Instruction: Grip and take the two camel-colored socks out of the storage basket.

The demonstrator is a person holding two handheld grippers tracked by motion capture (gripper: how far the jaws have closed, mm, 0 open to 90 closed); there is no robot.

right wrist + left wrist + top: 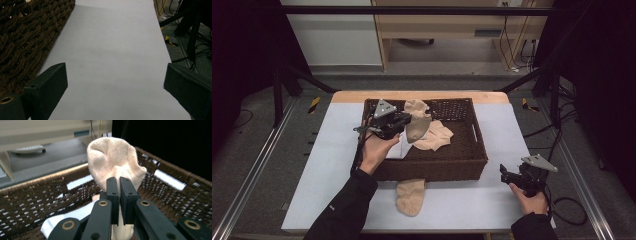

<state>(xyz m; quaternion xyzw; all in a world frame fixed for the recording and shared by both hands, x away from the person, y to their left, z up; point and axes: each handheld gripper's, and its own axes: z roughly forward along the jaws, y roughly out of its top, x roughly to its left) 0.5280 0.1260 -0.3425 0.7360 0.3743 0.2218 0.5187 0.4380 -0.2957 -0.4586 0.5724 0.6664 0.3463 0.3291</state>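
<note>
three beige socks (417, 122) (436, 136) (411, 196), one white cloth (395, 150), one brown wicker basket (432, 167), two grippers (404, 121) (505, 175).

Ribbed knit cloth sock (113, 162), rough woven wicker basket (37, 195), seemingly.

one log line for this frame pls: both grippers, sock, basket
left gripper: shut on beige sock, lifted over wicker basket | right gripper: open, empty, over table | second beige sock: on table before basket

High view overhead, gripper views close, sharing basket (427, 162)
</note>
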